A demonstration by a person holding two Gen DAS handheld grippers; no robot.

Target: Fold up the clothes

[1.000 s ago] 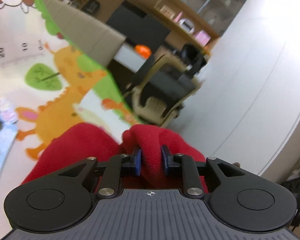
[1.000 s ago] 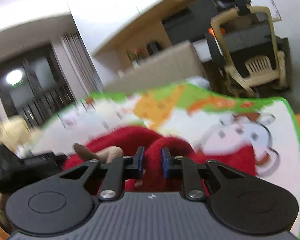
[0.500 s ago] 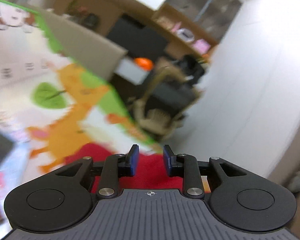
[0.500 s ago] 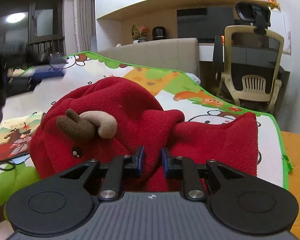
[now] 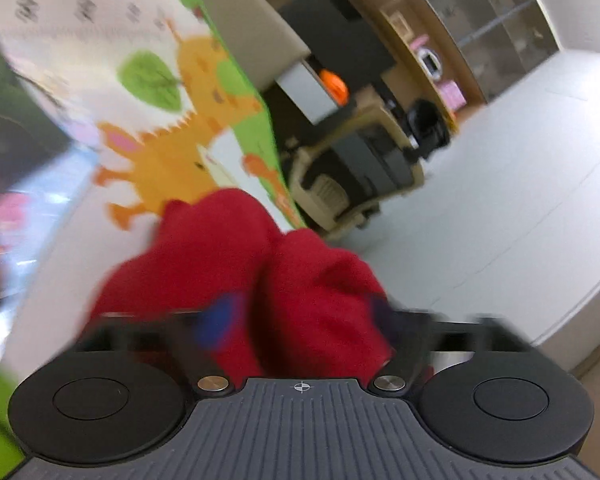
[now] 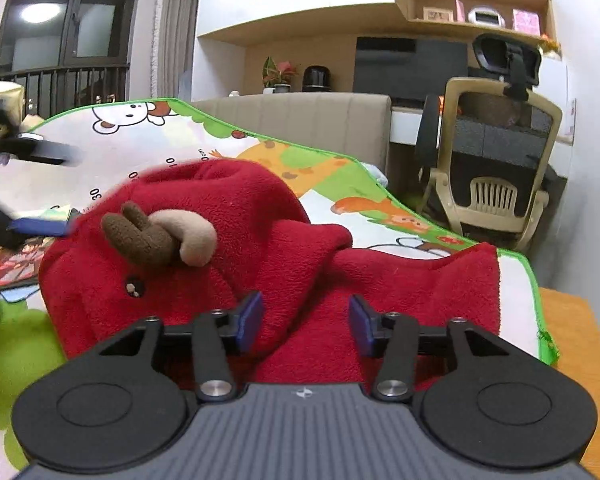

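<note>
A red fleece garment point(image 6: 228, 216) with a brown-and-beige antler point(image 6: 156, 236) and a small eye lies bunched on the cartoon play mat point(image 6: 148, 140). My right gripper point(image 6: 305, 320) is open just above its near folds, a ridge of fleece lying between the blue pads. In the blurred left wrist view, my left gripper point(image 5: 300, 316) is open wide with a hump of the red garment point(image 5: 220, 248) bulging between its fingers. The left gripper's blue pad point(image 6: 40, 226) shows, blurred, at the garment's left side in the right wrist view.
The green-edged mat point(image 5: 160, 140) ends just right of the garment, with an orange surface point(image 6: 572, 340) beyond it. A beige office chair point(image 6: 496, 168) and a sofa back point(image 6: 300, 120) stand behind. Picture books point(image 6: 8, 264) lie at the left.
Both grippers were shut on folds of the red fleece a second ago. The left one opened first, then the right; both now stand wide open and the garment has settled on the mat.
</note>
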